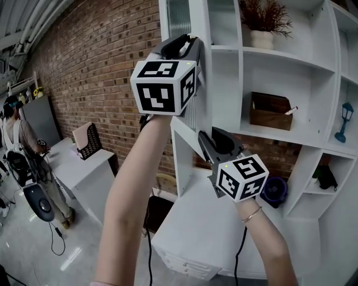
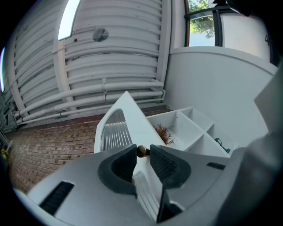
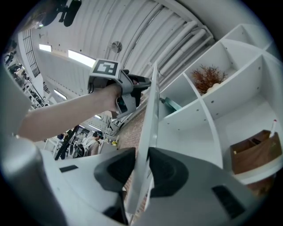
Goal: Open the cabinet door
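The white cabinet door (image 1: 180, 17) with a ribbed glass panel stands swung out from the shelf unit, seen almost edge-on in the head view. My left gripper (image 1: 196, 42) is high on it. In the left gripper view the small brass knob (image 2: 142, 151) sits pinched between the left gripper's (image 2: 143, 154) fingertips, with the door (image 2: 117, 128) rising behind. My right gripper (image 1: 208, 137) is lower down. In the right gripper view the door's thin edge (image 3: 150, 114) runs between the right gripper's (image 3: 142, 165) jaws, which close on it.
Open white shelves behind the door hold a potted dry plant (image 1: 263, 25), a wooden box (image 1: 271, 110), a blue lantern (image 1: 345, 120) and a dark round object (image 1: 274, 190). A white counter (image 1: 196, 223) lies below. A brick wall (image 1: 95, 72), a desk (image 1: 84, 167) and a person (image 1: 17, 145) are at the left.
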A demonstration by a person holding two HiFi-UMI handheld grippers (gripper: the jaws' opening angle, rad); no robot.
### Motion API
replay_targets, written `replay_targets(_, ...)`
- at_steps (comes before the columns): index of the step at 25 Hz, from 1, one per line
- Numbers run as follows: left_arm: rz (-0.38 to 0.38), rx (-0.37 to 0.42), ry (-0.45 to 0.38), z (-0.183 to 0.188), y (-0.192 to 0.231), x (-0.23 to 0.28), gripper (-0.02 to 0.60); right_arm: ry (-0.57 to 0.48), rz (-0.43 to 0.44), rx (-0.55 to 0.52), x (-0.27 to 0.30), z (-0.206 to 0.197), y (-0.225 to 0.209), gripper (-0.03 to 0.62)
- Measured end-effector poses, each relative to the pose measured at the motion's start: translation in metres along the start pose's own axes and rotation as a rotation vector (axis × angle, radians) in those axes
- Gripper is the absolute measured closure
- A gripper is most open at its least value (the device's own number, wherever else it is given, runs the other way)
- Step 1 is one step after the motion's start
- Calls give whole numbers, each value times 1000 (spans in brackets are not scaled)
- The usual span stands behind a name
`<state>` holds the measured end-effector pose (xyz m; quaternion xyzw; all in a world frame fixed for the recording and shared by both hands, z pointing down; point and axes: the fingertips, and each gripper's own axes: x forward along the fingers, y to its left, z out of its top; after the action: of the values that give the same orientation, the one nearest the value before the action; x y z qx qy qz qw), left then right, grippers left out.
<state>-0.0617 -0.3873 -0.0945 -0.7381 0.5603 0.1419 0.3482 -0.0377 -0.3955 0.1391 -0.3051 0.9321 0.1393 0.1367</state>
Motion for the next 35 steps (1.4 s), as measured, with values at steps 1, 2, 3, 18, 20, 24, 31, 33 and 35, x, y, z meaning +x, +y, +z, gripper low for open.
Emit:
replay_targets(1, -5, -3, -3, 1, 3, -3, 488, -1, -1, -2, 1, 0, 4, 507)
replay_targets(2, -9, -5, -6, 1, 5, -5, 486, -2, 0, -4, 2, 0, 8, 504)
replay_targets(3, -12, -8, -10, 2, 9, -8, 486, -2, 1, -7, 3, 1, 13, 502)
replay_targets(18, -6, 4, -8, 16, 62, -57, 502, -7, 47, -55, 30, 4, 84, 467)
replay_targets(20, -1, -2, -7, 16, 68, -61, 503, -12, 45, -53, 33, 3, 90, 467)
replay_targets(24, 13, 1, -8, 17, 78, -69, 509, -10, 56, -57, 39, 3, 101, 467)
replay_targets(31, 30, -2, -3, 16, 101, -82, 514, -20, 68, -48, 53, 1, 122, 470)
replay_targets(33, 35, 1, -3, 17, 107, -86, 514, -24, 74, -48, 57, 1, 127, 468)
replay_targets(35, 42, 9, -2, 17, 113, -89, 514, -31, 75, -48, 61, 0, 132, 467)
